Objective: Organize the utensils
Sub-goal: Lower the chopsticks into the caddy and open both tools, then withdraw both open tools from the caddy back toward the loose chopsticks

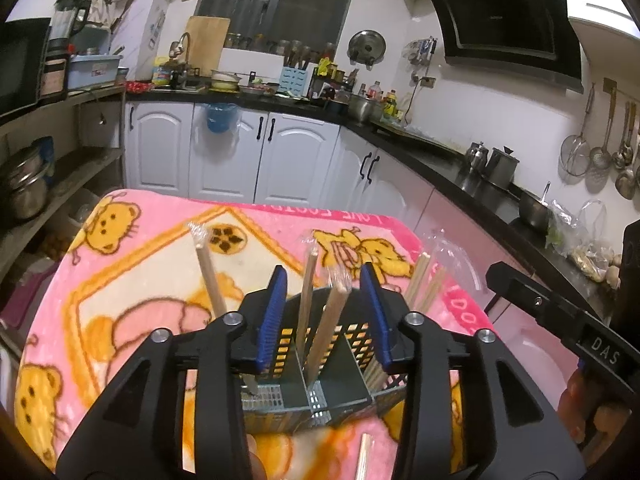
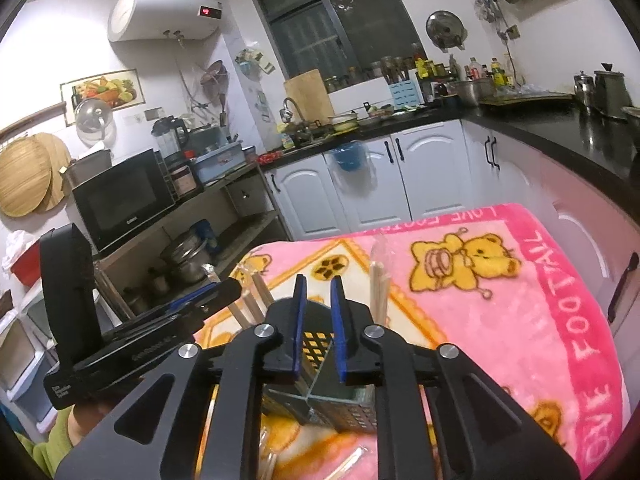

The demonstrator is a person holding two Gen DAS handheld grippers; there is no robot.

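A dark perforated utensil holder (image 1: 352,340) with metal dividers stands on the pink blanket (image 1: 160,264). Several wrapped wooden chopsticks (image 1: 331,320) stand upright in its compartments. My left gripper (image 1: 326,312) hovers just above the holder, jaws open around two sticks, gripping nothing. My right gripper (image 2: 319,320) hovers over the same holder (image 2: 320,404), jaws partly open and empty. More chopsticks (image 2: 378,292) rise beside it. Loose wrapped chopsticks (image 1: 365,456) lie on the blanket in front of the holder.
The blanket-covered table ends at a far edge (image 1: 320,210). White cabinets (image 1: 224,152) and a black counter (image 1: 460,160) lie beyond. Shelves with pots (image 1: 24,188) and a microwave (image 2: 120,200) stand on the left. The left gripper's body (image 2: 120,320) shows in the right wrist view.
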